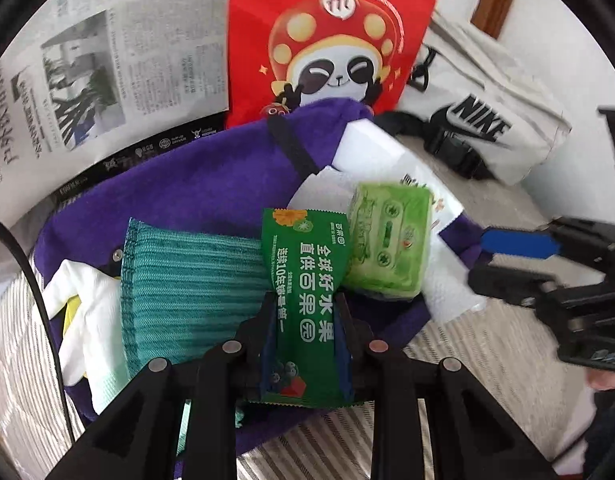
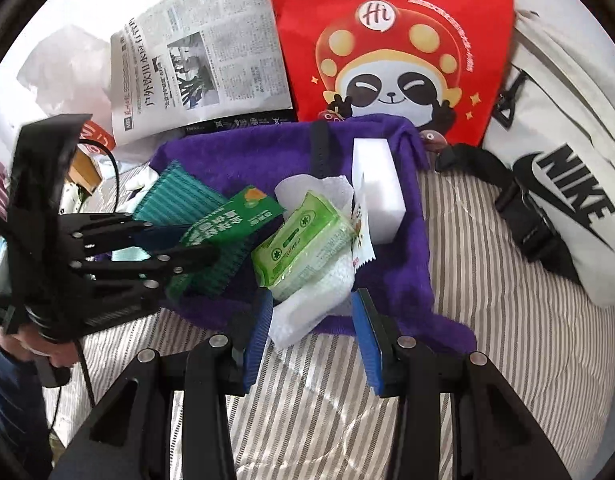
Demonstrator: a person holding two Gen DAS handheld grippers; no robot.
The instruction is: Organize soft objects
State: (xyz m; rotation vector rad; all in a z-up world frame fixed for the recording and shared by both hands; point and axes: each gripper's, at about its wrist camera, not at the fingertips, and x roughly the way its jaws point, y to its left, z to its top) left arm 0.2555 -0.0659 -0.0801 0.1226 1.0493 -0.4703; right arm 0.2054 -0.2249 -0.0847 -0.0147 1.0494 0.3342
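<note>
Left fingers point(image 1: 269, 320) pinch the green packet point(image 1: 307, 300) between them.

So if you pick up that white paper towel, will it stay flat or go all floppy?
Probably floppy: the white paper towel already lies crumpled and folded under the light green tissue pack. It looks thin, so likely very light. It may tear or drag if pulled while the pack sits on it.

The white bag point(image 2: 563, 184) is showing "NIKE". The red bag point(image 2: 391, 40) is carrying "Hi" on its panda's cap. The green packet point(image 1: 307, 292) is reading "全球好水果".
</note>
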